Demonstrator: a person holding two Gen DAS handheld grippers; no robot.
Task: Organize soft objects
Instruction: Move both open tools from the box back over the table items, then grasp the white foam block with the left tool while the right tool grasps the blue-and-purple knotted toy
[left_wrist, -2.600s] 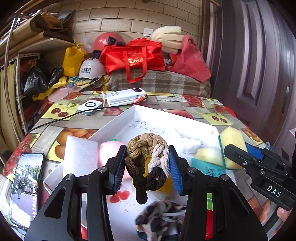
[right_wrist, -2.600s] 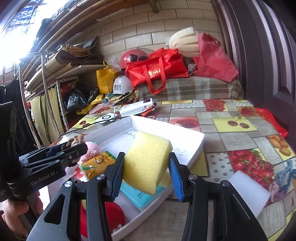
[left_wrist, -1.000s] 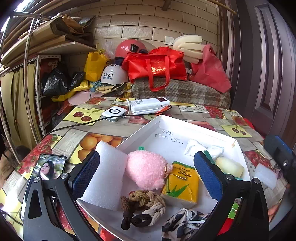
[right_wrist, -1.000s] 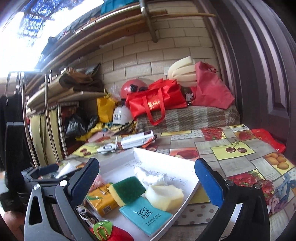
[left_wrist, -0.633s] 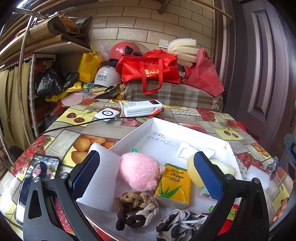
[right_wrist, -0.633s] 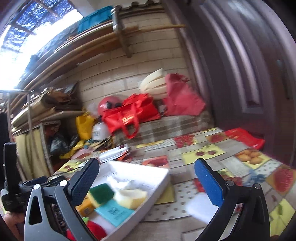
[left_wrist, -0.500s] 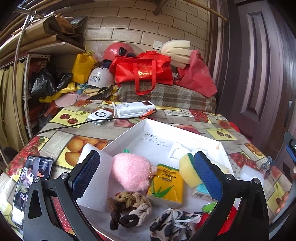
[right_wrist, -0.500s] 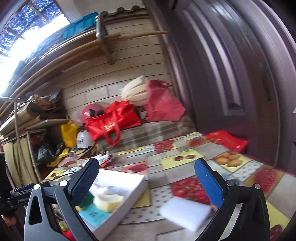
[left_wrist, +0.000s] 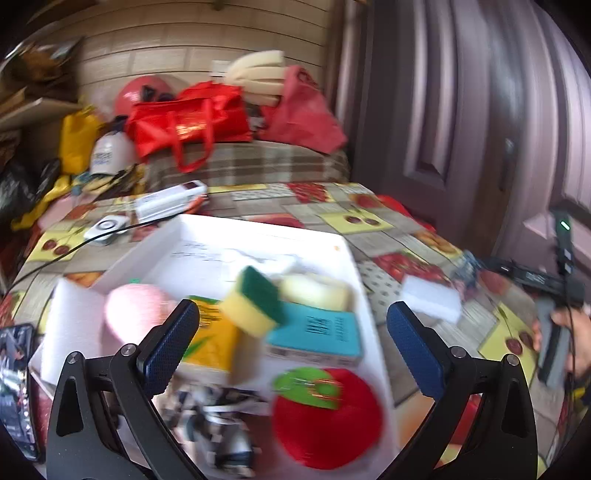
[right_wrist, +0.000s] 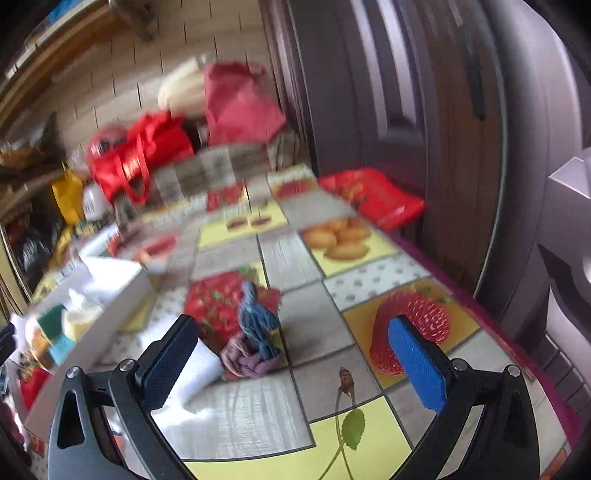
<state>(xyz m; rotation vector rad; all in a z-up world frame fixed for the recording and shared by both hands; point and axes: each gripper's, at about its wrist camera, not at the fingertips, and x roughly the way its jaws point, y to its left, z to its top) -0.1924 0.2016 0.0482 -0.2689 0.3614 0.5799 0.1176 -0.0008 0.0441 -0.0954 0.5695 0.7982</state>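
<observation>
1. The left gripper (left_wrist: 291, 334) is held wide apart and empty above the shallow white cardboard tray (left_wrist: 347, 254), which already carries several soft things.
2. Just ahead of its fingers, inside the tray, a yellow sponge with a green scouring face (left_wrist: 255, 299), a flat teal packet (left_wrist: 317, 332) and a round red plush apple with a green leaf (left_wrist: 325, 417) are seen.
3. The right gripper (right_wrist: 293, 350) is likewise spread open with nothing between its fingers, pointed down at the fruit-patterned tabletop (right_wrist: 295, 258).
4. Directly ahead of it, between the fingers' line, a small knotted blue and mauve cloth bundle (right_wrist: 255, 332) lies on the tabletop, well outside the tray.
5. A white foam block (right_wrist: 192, 369) is seen just beside the right gripper's left finger, near the bundle.
6. The step in hand is judged to be the approach to a further loose item.
7. For the next move, the right gripper should be lowered around the bundle and closed gently, the foam block being avoided.
</observation>
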